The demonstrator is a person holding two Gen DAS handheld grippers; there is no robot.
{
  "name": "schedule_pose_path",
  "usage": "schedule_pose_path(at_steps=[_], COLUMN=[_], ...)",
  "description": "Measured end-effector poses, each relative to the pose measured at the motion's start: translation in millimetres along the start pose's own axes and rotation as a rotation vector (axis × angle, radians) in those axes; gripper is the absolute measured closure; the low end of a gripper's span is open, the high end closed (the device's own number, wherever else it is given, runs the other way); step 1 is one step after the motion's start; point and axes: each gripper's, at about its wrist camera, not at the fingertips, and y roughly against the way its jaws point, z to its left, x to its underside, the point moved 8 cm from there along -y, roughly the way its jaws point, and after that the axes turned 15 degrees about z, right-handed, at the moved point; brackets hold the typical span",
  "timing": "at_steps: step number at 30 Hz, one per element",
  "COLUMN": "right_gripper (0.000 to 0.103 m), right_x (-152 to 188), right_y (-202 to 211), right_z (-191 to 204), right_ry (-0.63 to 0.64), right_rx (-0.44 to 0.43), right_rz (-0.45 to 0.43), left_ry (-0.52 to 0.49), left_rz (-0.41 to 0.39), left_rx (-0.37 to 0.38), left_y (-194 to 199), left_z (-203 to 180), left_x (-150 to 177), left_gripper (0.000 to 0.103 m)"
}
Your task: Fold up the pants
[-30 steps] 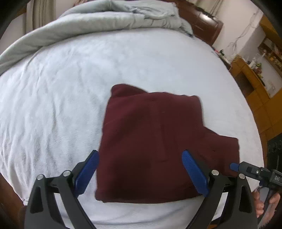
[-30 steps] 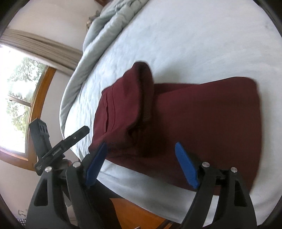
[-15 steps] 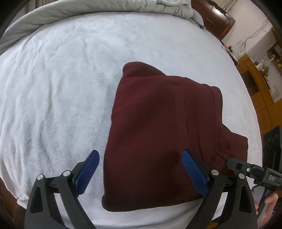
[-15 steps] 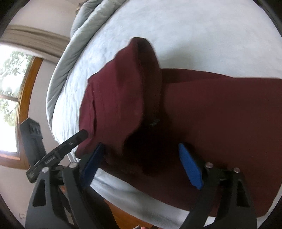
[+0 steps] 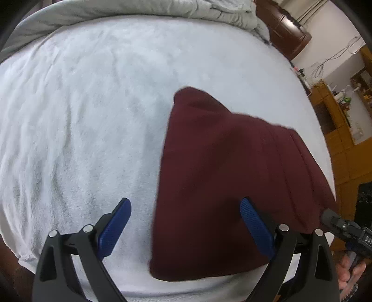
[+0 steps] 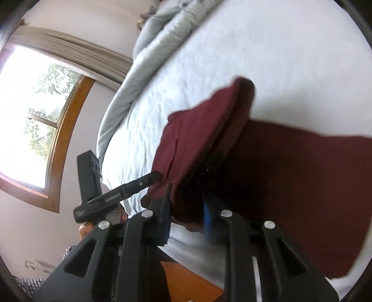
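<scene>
Inspecting: we find maroon pants [image 5: 232,185], already folded over, lying on the white bedsheet [image 5: 81,116] near its front edge.
Right gripper [image 6: 186,209]: we see its blue fingers [image 6: 207,216] drawn narrow around the near corner of the raised top layer; cloth sits between them.
Left gripper [image 5: 186,223]: we see it spread wide above the near edge, holding nothing; one finger is over the sheet, the other over cloth.
Key relation: we judge the pants' long axis runs across the right gripper's view, away from the lifted flap; the right hand is nearer.
Condition: we note thick, plain cloth; the top layer is tented, edges uneven.
Background: grey duvet [image 5: 139,14].
</scene>
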Motion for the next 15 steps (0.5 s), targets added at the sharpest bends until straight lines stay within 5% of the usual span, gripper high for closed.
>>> schedule_pose_path(at_steps=[9, 15], right_gripper=[0.082, 0.082], right_x=[33.1, 61.1], right_y=[86.7, 64.6], right_z=[-34.1, -114.0], right_ry=[-0.02, -0.194], right_rx=[0.128, 0.173], right_rz=[-0.119, -0.053], left_ry=[-0.09, -0.134], left_rz=[0.018, 0.082], left_rx=[0.024, -0.013], left_y=[-5.8, -37.5], left_z=[-44.0, -65.9], left_x=[2.2, 10.4], left_gripper=[0.008, 0.008])
